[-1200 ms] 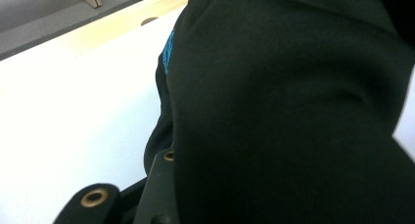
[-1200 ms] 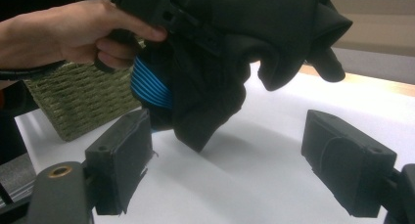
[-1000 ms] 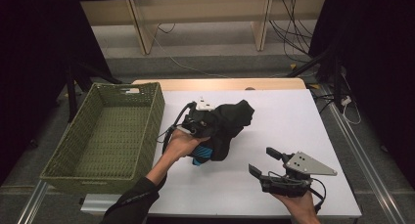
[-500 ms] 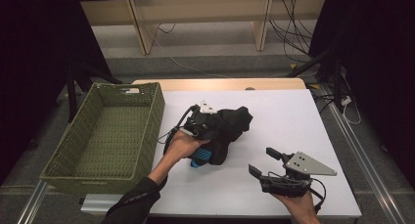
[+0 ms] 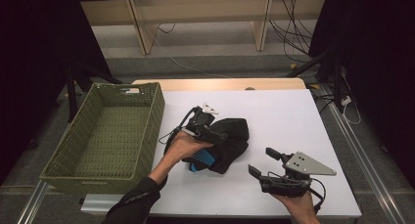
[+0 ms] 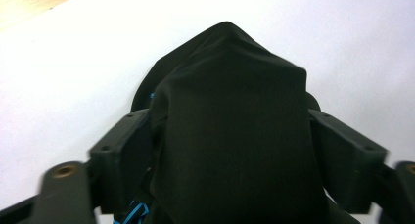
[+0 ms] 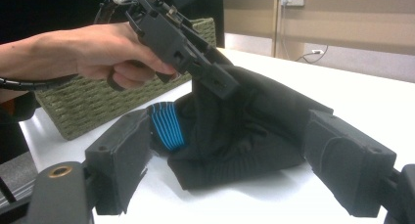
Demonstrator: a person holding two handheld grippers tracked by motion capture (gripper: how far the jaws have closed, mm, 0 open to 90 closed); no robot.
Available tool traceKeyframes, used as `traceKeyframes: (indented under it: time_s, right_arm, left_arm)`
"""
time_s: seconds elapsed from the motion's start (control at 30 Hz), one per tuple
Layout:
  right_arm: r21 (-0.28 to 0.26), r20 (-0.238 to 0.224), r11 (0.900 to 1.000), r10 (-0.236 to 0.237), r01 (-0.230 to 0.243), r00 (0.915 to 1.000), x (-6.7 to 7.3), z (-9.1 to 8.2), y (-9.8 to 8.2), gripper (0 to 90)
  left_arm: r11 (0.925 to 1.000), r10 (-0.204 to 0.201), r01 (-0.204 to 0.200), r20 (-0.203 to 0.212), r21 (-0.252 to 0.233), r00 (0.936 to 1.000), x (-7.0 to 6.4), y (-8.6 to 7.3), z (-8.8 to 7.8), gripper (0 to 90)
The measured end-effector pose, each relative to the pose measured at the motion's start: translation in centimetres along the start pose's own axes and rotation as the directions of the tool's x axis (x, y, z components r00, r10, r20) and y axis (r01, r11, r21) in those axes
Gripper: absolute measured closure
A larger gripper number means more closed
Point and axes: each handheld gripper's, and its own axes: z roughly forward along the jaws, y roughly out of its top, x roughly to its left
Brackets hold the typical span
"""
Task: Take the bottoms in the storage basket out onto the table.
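From the high view we see a black garment (image 5: 230,141) with a bright blue ribbed patch lying crumpled near the middle of the white desk (image 5: 293,116), just right of the green woven basket (image 5: 103,136), which stands at the desk's left edge; our left claw (image 5: 215,133) sits on top of the cloth and our right claw (image 5: 259,163) rests nearer the front edge, apart from it, jaws spread and holding nothing. In the left gripper view the dark fabric (image 6: 230,136) is draped up between and over the two black jaws, which have just been opening and now stand wide, so we judge the cloth loose rather than pinched. In the right gripper view the other hand (image 7: 93,53) tilts the left claw (image 7: 215,82) down into the heap, while the blue ribbing (image 7: 166,123) shows at its near side. We judge the garment light, soft and limp: it will sag and trail when lifted, so a thick fold or the ribbed edge is the better place to bite
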Motion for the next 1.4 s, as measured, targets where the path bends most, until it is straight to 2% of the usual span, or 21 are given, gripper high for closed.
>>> traceKeyframes:
  time_s: [0.07, 0.13, 0.4, 0.67, 1.1, 1.27, 1.4]
  right_arm:
    - [-0.001, 0.001, 1.000, -0.003, 0.003, 1.0000, 0.0, 0.0, 0.0, 20.0]
    - [0.000, 0.000, 1.000, -0.001, 0.001, 1.0000, 0.0, 0.0, 0.0, 19.9]
    - [0.000, 0.003, 1.000, -0.001, 0.001, 1.0000, 0.0, -0.1, 0.0, 20.0]
    - [0.000, 0.004, 1.000, -0.004, 0.004, 1.0000, 0.0, -0.1, 0.0, 19.9]
    - [-0.001, 0.004, 1.000, -0.005, 0.005, 1.0000, 0.0, -0.2, 0.1, 19.9]
    - [-0.003, 0.006, 1.000, -0.006, 0.006, 1.0000, 0.0, -0.2, 0.1, 19.9]
    - [-0.003, 0.007, 1.000, -0.006, 0.006, 1.0000, 0.1, -0.2, 0.1, 20.0]
  left_arm:
    - [1.0000, 0.000, 0.000, 0.000, -0.002, 1.0000, 0.0, 0.1, -0.1, 15.7]
    - [1.0000, -0.004, 0.004, -0.017, -0.003, 0.9998, -0.1, 0.2, -0.2, 15.5]
    - [0.9999, 0.010, -0.010, -0.021, -0.013, 0.9997, -0.3, 0.3, -0.6, 10.6]
    - [0.9995, 0.000, 0.000, -0.027, -0.030, 0.9996, -0.3, 0.5, -1.3, 9.3]
    - [0.9963, -0.011, 0.009, -0.018, -0.085, 0.9998, -0.3, 0.2, -2.5, 6.2]
    - [0.9920, -0.022, 0.022, -0.006, -0.124, 0.9997, -0.4, 0.0, -3.3, 5.3]
    - [0.9845, -0.031, 0.032, 0.009, -0.172, 0.9995, -0.5, -0.2, -4.2, 5.1]
